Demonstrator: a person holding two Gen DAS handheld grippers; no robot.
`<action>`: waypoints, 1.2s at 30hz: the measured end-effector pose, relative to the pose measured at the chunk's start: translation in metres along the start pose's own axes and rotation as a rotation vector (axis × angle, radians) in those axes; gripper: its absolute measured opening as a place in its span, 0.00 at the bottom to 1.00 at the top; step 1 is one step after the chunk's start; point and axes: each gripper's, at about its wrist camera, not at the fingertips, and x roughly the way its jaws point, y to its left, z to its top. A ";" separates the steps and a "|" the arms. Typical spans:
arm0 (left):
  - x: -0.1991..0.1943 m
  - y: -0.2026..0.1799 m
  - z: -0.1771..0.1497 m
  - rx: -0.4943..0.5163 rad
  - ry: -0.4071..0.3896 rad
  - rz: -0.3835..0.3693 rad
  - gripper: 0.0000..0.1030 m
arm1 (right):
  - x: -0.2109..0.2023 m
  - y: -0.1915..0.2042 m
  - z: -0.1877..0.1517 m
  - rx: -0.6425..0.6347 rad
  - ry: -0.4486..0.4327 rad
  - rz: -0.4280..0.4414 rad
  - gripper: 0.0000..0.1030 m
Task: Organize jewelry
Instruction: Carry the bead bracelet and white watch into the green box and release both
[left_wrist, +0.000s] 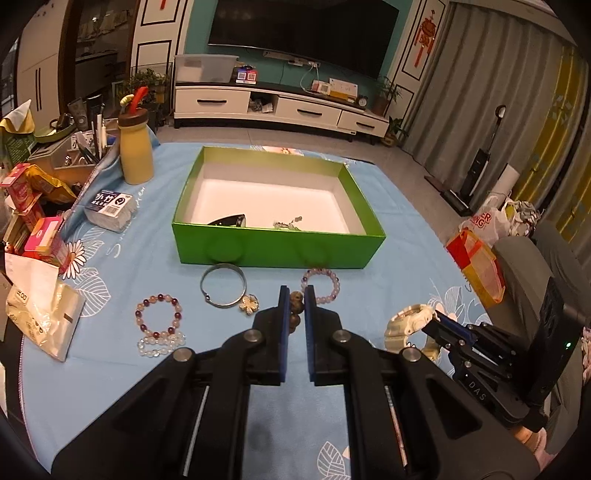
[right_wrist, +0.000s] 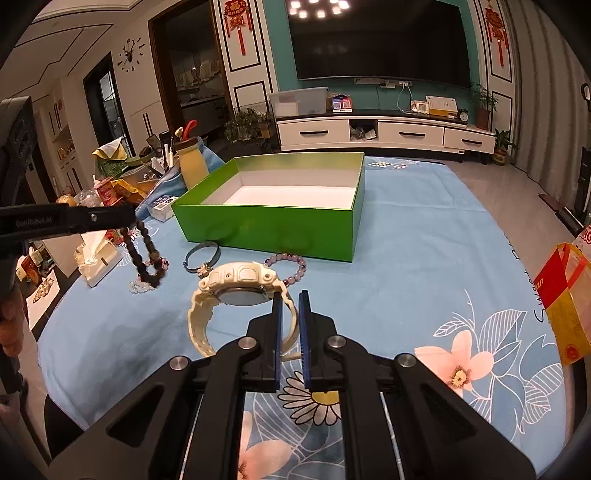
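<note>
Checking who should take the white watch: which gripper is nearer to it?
Right. The right gripper has its fingers around the white watch strap. The left gripper is off to the watch's left, lifted, holding a dark bead bracelet.

The left wrist view looks forward along its jaws, low over the worktop (left_wrist: 388, 206), facing the green box (left_wrist: 277, 251) and the television wall beyond. The right wrist view faces the same way from further right and lower, sharing the green box (right_wrist: 266, 225), the bracelets and the watch (right_wrist: 236, 284).
</note>
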 end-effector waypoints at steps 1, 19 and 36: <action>-0.002 0.001 0.001 -0.003 -0.003 0.001 0.07 | -0.001 0.000 0.000 0.001 -0.002 0.001 0.08; -0.011 0.005 0.014 -0.037 -0.024 -0.011 0.07 | -0.005 -0.007 0.002 0.020 -0.018 -0.001 0.08; -0.004 0.003 0.032 -0.015 -0.039 -0.004 0.07 | -0.002 -0.004 0.031 -0.007 -0.076 -0.002 0.08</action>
